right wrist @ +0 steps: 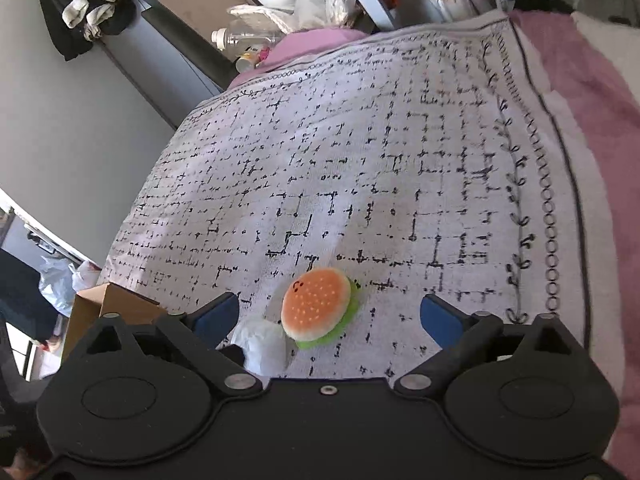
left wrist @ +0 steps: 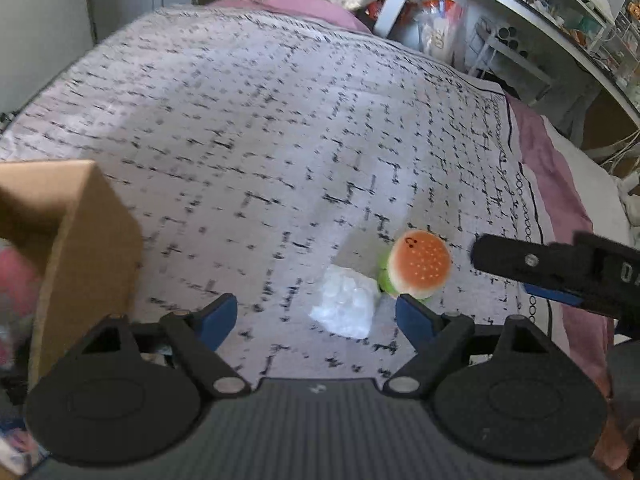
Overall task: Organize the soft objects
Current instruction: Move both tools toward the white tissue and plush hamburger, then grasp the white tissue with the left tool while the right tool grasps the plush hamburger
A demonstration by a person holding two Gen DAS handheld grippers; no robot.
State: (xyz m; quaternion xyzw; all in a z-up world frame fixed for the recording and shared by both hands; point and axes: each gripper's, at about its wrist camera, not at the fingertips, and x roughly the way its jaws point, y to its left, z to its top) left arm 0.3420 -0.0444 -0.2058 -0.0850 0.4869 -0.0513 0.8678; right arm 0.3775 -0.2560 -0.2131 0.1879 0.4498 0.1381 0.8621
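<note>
A small plush hamburger (left wrist: 418,268) with an orange bun and green lettuce lies on the patterned bed blanket (left wrist: 260,128). A crumpled white soft lump (left wrist: 346,306) lies touching its left side. My left gripper (left wrist: 318,314) is open and empty, just in front of the lump. In the right wrist view the hamburger (right wrist: 316,308) and white lump (right wrist: 262,344) sit between the fingertips of my open, empty right gripper (right wrist: 330,316). The right gripper also shows in the left wrist view (left wrist: 560,272), to the right of the hamburger.
An open cardboard box (left wrist: 80,240) stands on the bed at the left, with something pink inside; it also shows in the right wrist view (right wrist: 108,300). A pink cover (right wrist: 580,100) borders the blanket on the right. Shelves (left wrist: 520,20) and clutter stand beyond the bed.
</note>
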